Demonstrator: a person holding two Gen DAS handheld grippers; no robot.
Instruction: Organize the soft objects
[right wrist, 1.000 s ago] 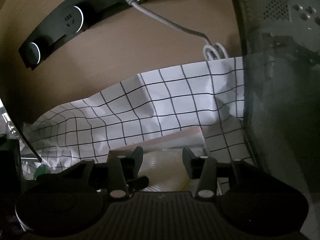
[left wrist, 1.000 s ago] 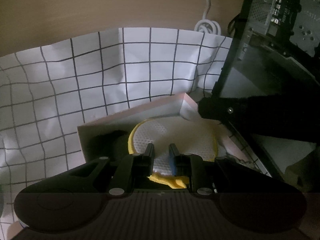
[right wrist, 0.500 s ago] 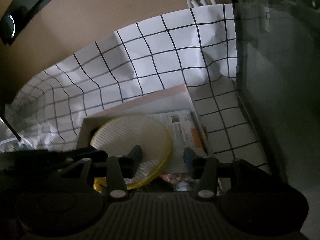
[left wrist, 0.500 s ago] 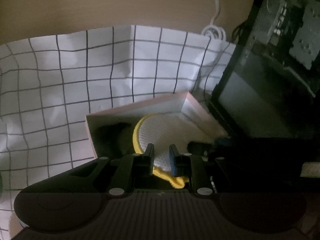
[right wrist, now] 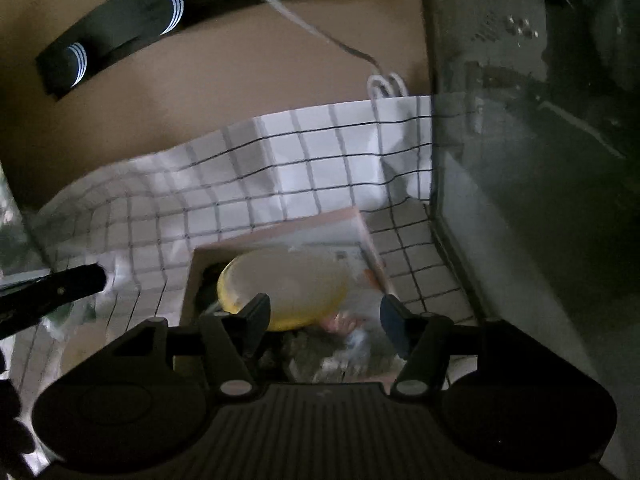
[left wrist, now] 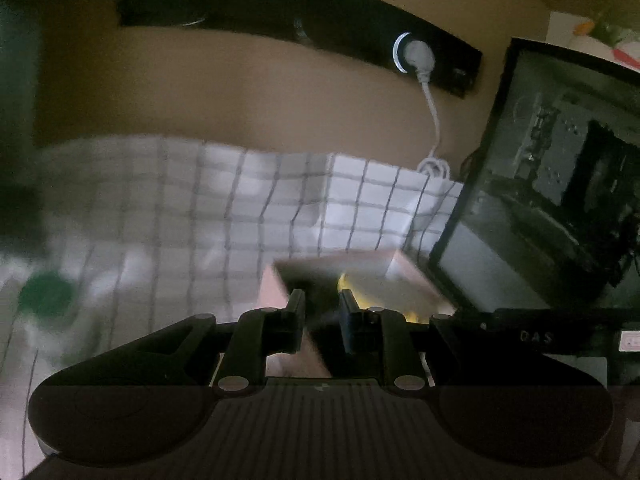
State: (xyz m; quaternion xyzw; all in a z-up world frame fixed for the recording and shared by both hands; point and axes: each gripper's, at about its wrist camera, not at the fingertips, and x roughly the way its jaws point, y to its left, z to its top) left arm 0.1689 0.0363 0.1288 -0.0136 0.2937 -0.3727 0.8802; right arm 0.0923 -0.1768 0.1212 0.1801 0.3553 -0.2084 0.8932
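Right wrist view: my right gripper [right wrist: 324, 320], jaws apart, hovers over the yellow pad [right wrist: 284, 284] in the pink box [right wrist: 280, 236]; I'd descend squarely. Left gripper [left wrist: 322, 308], narrowly parted, holds nothing.

One pink box [right wrist: 280, 236], one yellow-rimmed round pad [right wrist: 284, 284], one grid-patterned cloth [right wrist: 248, 184], one black power strip [left wrist: 280, 12], one white cable [left wrist: 434, 120], two grippers

Matt cloth, paper, dull plastic.
Ahead of the tongs: crumpled white black-gridded cloth [right wrist: 248, 184], pale pink cardboard box [right wrist: 280, 236], smooth yellow-rimmed mesh pad [right wrist: 288, 280].
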